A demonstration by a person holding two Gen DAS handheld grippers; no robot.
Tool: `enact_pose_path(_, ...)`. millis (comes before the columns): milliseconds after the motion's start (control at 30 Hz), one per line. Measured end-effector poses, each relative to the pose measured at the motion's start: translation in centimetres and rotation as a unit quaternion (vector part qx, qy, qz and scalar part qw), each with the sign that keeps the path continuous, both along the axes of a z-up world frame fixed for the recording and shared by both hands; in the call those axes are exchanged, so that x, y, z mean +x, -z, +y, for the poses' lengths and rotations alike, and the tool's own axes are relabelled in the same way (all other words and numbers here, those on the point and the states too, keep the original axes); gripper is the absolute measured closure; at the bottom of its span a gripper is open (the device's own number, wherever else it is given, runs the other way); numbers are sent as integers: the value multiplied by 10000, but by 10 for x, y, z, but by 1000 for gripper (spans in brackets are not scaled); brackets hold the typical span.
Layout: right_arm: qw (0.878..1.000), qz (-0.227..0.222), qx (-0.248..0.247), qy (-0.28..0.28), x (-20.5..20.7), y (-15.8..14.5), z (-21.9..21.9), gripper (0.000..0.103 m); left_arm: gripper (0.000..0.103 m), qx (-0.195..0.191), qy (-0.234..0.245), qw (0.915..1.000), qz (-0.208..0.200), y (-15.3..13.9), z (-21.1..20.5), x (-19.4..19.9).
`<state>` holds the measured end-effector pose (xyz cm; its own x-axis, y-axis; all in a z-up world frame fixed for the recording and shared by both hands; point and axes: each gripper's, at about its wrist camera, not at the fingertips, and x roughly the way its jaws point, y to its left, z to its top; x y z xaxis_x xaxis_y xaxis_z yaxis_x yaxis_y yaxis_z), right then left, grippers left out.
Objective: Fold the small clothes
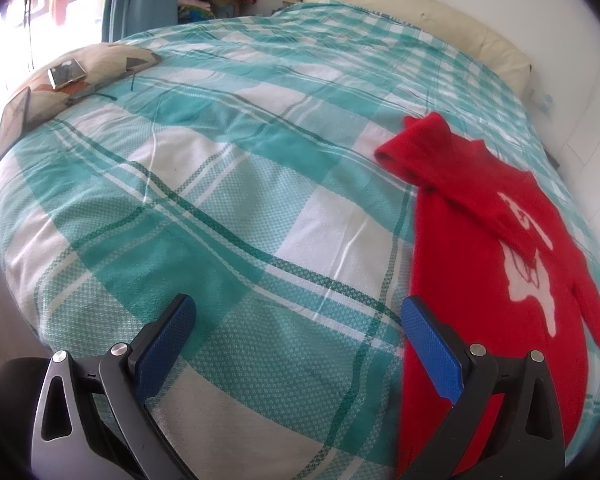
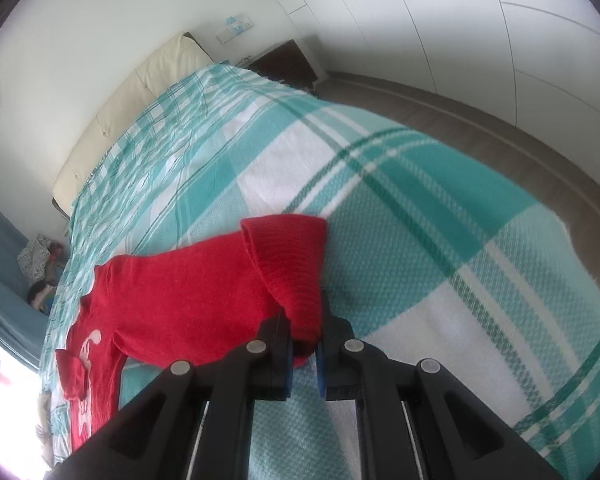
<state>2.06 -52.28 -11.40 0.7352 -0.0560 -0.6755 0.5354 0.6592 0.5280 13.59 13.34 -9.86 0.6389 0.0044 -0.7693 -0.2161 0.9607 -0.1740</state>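
The red sweater (image 1: 496, 280) is lying on the plaid bedspread (image 1: 220, 200), one sleeve already across its chest. The right tool (image 2: 304, 344) is clamping the other sleeve's cuff (image 2: 292, 264), the left tool (image 1: 296, 320) is hanging wide apart, holding nothing. Guessing that sleeve needs carrying over the body next.

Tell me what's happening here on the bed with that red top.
A person with a handheld gripper in each hand is folding a small red sweater laid out on a teal plaid bedspread. The right gripper is shut on the ribbed cuff of one sleeve, lifting it off the bed. The left gripper is open over the bedspread beside the sweater's edge, holding nothing. One sleeve already lies folded across the front.
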Motion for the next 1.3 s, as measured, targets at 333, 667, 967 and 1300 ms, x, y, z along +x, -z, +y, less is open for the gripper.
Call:
enact_pose_path(333, 9921, -762, 913, 387, -17, 10, -22, 72, 1, 249, 40, 9997, 40, 5, -9, 4)
enact_pose_path(667, 9935, 135, -375, 1063, -30, -11, -21, 100, 1, 438, 126, 9989, 86, 9, -16, 4)
enact_pose_path(967, 9913, 413, -760, 994, -31, -17, -14, 74, 1, 665, 201, 9976, -60, -3, -22, -5)
enact_pose_path(1300, 9637, -199, -1834, 1931, -80, -72, 4, 28, 0, 1112, 2409, 9601, -881, -110, -116, 21)
